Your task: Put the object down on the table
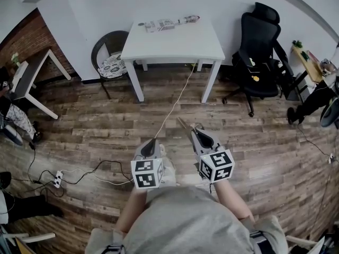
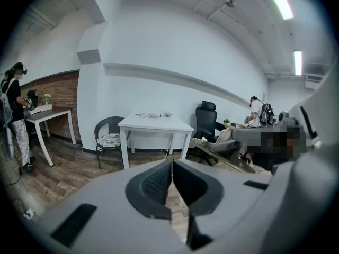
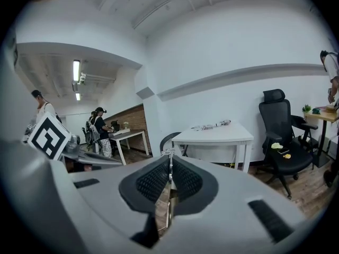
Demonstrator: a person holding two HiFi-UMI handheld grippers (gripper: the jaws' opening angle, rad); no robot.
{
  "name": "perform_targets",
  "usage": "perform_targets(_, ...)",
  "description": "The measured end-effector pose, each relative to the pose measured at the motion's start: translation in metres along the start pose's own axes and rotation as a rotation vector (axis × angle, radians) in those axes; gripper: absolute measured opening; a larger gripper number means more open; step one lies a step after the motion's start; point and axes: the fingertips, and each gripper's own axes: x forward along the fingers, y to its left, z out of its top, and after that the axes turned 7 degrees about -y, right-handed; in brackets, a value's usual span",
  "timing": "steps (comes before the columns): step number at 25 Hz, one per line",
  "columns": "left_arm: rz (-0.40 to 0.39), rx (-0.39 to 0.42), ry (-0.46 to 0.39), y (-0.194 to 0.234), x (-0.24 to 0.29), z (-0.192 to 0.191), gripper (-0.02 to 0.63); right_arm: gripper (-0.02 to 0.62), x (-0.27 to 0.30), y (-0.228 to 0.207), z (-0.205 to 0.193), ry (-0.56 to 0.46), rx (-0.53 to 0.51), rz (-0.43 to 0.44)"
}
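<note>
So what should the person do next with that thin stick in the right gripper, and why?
Probably walk forward toward the white table. The right gripper is shut on the thin stick, but the table stands well ahead across the wooden floor, seemingly out of reach, so the stick can hardly be set down from here.

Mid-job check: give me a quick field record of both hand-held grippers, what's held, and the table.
left hand-held gripper: jaws together, nothing between them
right hand-held gripper: shut on a thin flat object
white table: ahead across the wooden floor, apart from both grippers
table top: small items along the far edge
task state: object not yet set down
</note>
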Motion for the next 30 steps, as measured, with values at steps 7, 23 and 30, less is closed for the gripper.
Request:
perform_targets(7,-0.009,0.001,-0.001,0.012,0.040,0.010,0.009,0.018,0.035,-0.021,0.004,-0.006,-0.003,-0.011)
perform_targets(23,-0.025,-0.005,0.018,0.088,0.178,0.071,0.009,0.018,0.194,-0.076,0.042,-0.011,-0.027,-0.030)
perform_targets(30,-0.039,0.004,0.020,0.125,0.239,0.109,0.009,0.018,0.270,-0.097,0.068,-0.017,-0.039,-0.040)
